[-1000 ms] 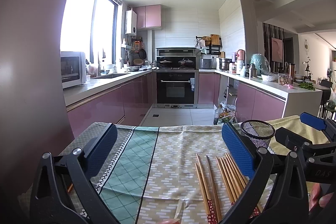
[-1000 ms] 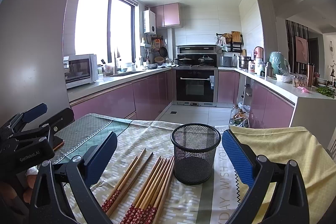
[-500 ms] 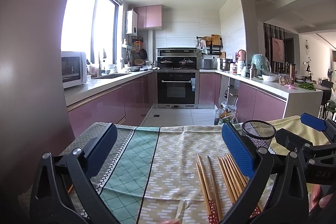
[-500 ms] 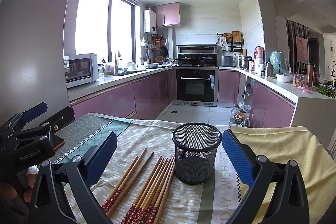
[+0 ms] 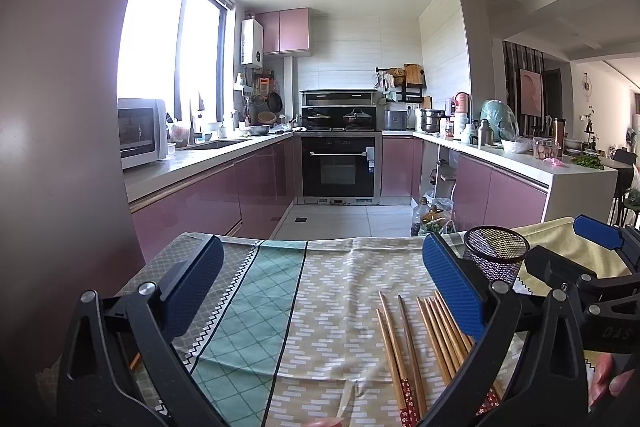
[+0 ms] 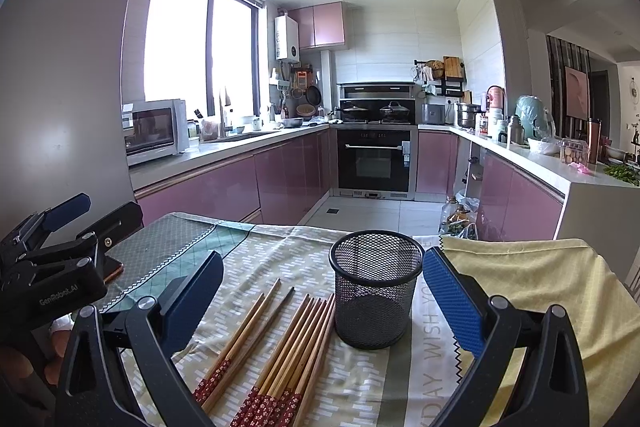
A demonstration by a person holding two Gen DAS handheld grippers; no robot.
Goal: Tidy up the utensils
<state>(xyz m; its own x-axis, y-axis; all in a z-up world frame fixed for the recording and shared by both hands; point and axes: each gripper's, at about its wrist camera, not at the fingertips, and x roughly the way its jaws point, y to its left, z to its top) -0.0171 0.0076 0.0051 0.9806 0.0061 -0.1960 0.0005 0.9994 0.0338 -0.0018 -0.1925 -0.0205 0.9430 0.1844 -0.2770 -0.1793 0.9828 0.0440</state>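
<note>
Several wooden chopsticks (image 6: 280, 343) with red patterned ends lie side by side on the tablecloth (image 6: 360, 387). Just right of them stands a black mesh cup (image 6: 376, 291), upright and empty. My right gripper (image 6: 322, 291) hovers open above both, with nothing between its blue pads. In the left wrist view the chopsticks (image 5: 420, 339) lie at the lower right and the mesh cup (image 5: 495, 255) stands behind them. There my left gripper (image 5: 322, 287) hangs open over bare cloth, left of the chopsticks. Each gripper shows at the edge of the other's view.
A patterned cloth (image 5: 280, 307) covers the table, with a yellow cloth (image 6: 540, 287) on its right part. The table's far edge drops to the kitchen floor (image 6: 360, 207). Pink cabinets (image 6: 224, 187), an oven (image 6: 374, 163) and a grey fridge wall (image 6: 60, 67) stand beyond.
Both views have shifted very slightly; the mesh cup and chopsticks lie as before. Both grippers stay open.
</note>
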